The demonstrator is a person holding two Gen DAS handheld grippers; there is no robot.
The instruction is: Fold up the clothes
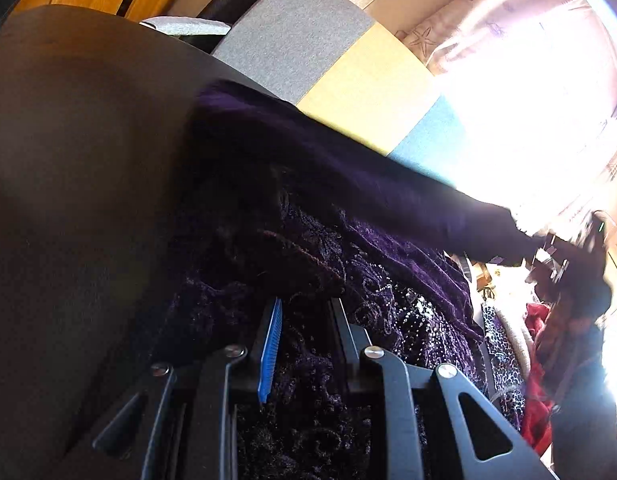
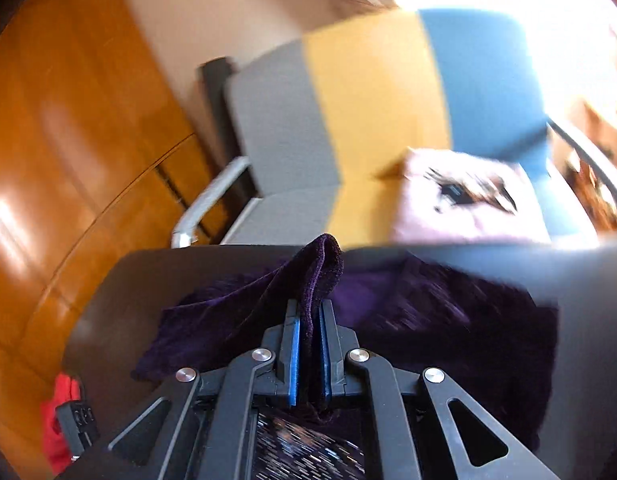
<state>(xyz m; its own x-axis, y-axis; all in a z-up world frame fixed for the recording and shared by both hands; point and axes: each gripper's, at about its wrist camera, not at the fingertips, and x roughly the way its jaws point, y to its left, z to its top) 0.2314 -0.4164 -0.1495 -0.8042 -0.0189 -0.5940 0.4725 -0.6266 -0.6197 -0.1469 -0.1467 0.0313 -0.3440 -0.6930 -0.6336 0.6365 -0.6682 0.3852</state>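
Note:
A dark purple velvet garment (image 1: 348,200) with sequined embroidery lies on a black table (image 1: 68,160). My left gripper (image 1: 304,320) is low over it, its fingers partly apart and packed with the bunched embroidered cloth. One long strip of the garment stretches off to the right, up to my right gripper (image 1: 556,256). In the right wrist view the right gripper (image 2: 310,312) is shut on a raised fold of the purple garment (image 2: 428,312). The fold pokes up past its blue pads (image 2: 294,344), and the black table (image 2: 588,280) lies below it.
A chair striped grey, yellow and blue (image 2: 368,100) stands behind the table, with a pale pink cloth (image 2: 468,200) on its seat. Red cloth (image 2: 60,420) hangs by the table's left edge. Wooden floor (image 2: 68,120) is on the left. A bright window glares at upper right.

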